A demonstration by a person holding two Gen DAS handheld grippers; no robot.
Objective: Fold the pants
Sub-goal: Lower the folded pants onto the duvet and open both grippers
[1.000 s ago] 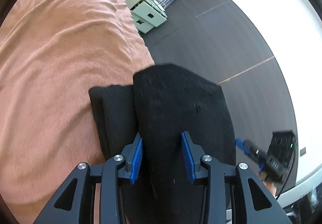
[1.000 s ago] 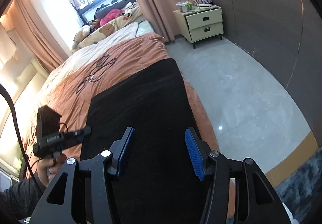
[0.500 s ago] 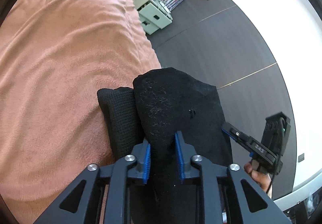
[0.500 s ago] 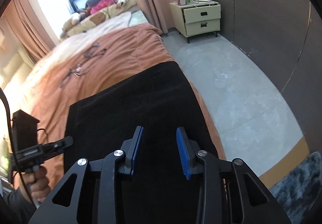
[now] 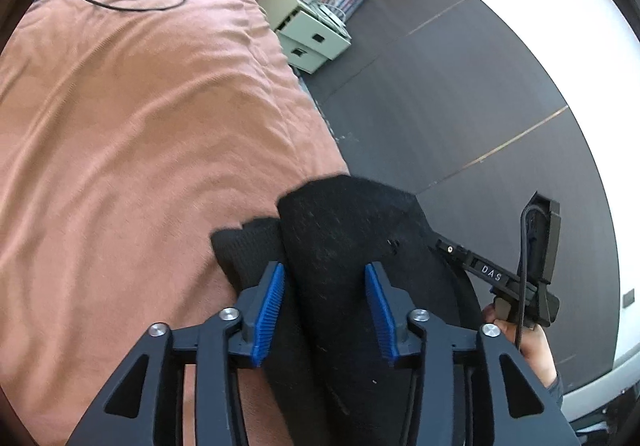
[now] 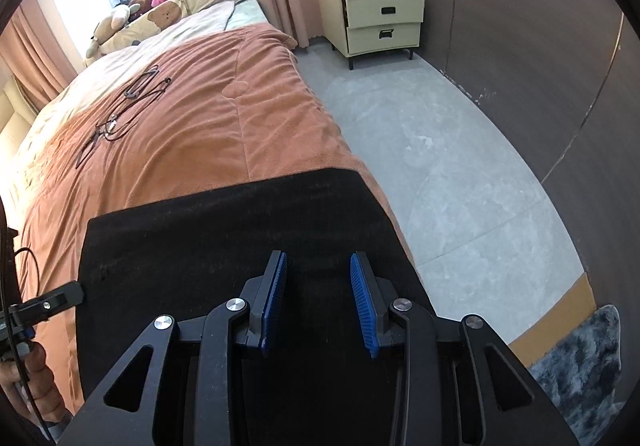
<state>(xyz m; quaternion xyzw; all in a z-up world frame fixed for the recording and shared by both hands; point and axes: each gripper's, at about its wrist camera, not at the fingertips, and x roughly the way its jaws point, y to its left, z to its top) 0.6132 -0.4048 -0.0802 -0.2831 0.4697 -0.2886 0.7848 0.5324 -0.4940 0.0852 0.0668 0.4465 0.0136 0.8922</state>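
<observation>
A: Left wrist view: the pants (image 5: 352,246) lie folded near the bed (image 5: 140,125) edge, a black pile with a ribbed layer poking out beneath on the left. The left claw (image 5: 325,308) straddles the top layer, jaws opening; the cloth sits between them but the pads are not pressing it.

B: And the right claw (image 6: 319,300)?

A: Spread partway above the flat black panel, nothing pinched. From that side the pants (image 6: 240,230) look like a smooth rectangle reaching the bed's (image 6: 200,117) floor-side edge.

B: How will they handle?

A: Soft, limp and light, I judge. The fabric looks fuzzy, so it should grip the blanket a little rather than slide. No stiffness: any lifted part will droop.

B: Where to take hold?

A: At the corners or along an outer edge, pinching all layers together. A hold in the middle would only bunch the top layer and spoil the fold.
</observation>
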